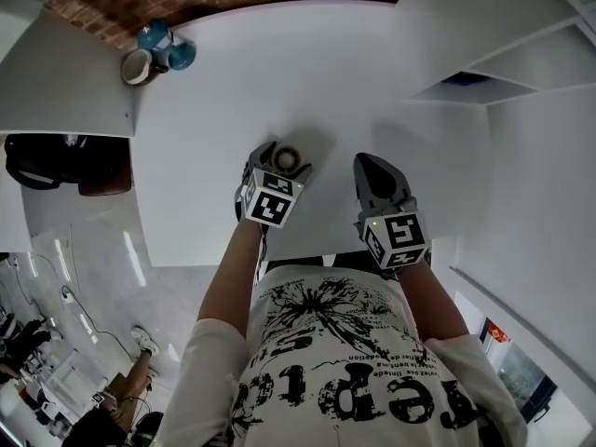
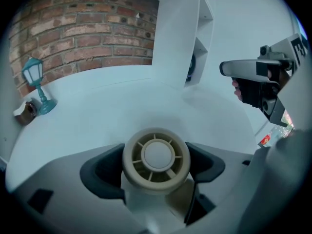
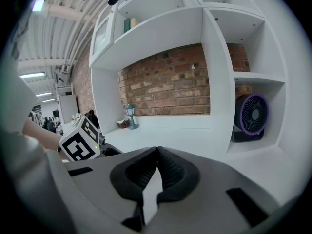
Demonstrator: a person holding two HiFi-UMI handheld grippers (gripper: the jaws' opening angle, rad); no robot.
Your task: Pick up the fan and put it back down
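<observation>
1. Plainly, the left gripper (image 1: 282, 163) has its jaws clamped on the small beige fan (image 2: 156, 159), one at each side of its round grille.
2. This fan is over the white worktop (image 1: 233, 82), near the front edge; contact with the surface cannot be told.
3. Beside it, the right gripper (image 3: 157, 150) holds nothing, its jaws together.

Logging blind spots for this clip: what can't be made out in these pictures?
Small fan: whether its base touches the table; the left gripper covers its lower part in the left gripper view and the head view.
Purple fan: mostly hidden behind the shelf wall in the left gripper view.
Cup beside the lantern: too small in every view to tell what it holds.
</observation>
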